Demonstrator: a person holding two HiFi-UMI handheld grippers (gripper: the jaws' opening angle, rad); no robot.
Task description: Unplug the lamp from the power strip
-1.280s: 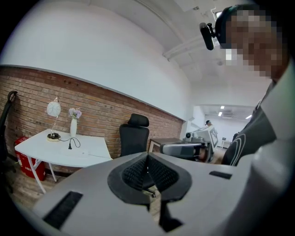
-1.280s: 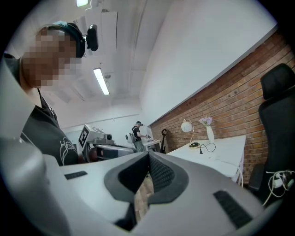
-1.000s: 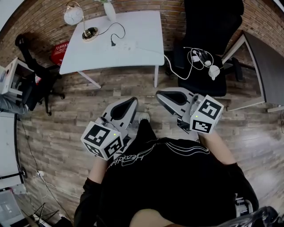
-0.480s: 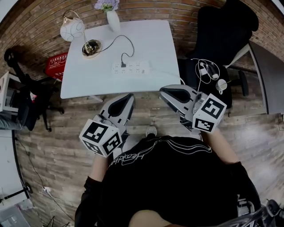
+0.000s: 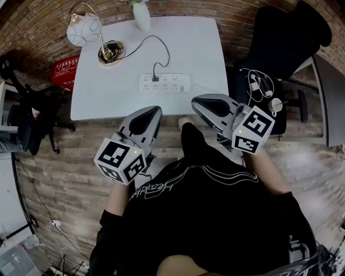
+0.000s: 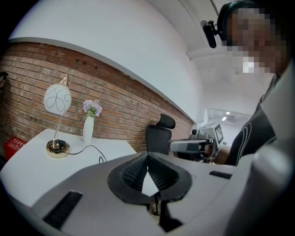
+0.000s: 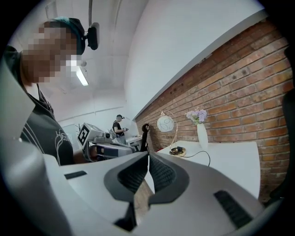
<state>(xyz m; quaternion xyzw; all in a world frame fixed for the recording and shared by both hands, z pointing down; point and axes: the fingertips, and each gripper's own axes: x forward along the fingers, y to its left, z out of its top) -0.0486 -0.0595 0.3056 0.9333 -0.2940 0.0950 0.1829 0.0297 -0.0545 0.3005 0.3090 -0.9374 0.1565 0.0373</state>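
A white power strip [image 5: 165,82] lies on the white table [image 5: 202,48]. A black plug [image 5: 155,78] sits in it, and its black cord [image 5: 156,44] runs to a gold-based lamp [image 5: 110,52] with a round white shade [image 5: 84,29] at the table's far left. The lamp [image 6: 58,120] shows in the left gripper view and the lamp [image 7: 168,131] in the right gripper view. My left gripper [image 5: 153,110] is shut and empty at the table's near edge. My right gripper [image 5: 195,101] is shut and empty beside it.
A white vase [image 5: 142,16] with flowers stands at the table's back edge. A black office chair [image 5: 280,43] with white cables on its seat is to the right. A red crate [image 5: 63,73] and another chair [image 5: 27,118] are to the left. A brick wall runs behind.
The person has stepped closer to the table, which now lies nearer under both grippers. Both grippers stay shut and side by side.
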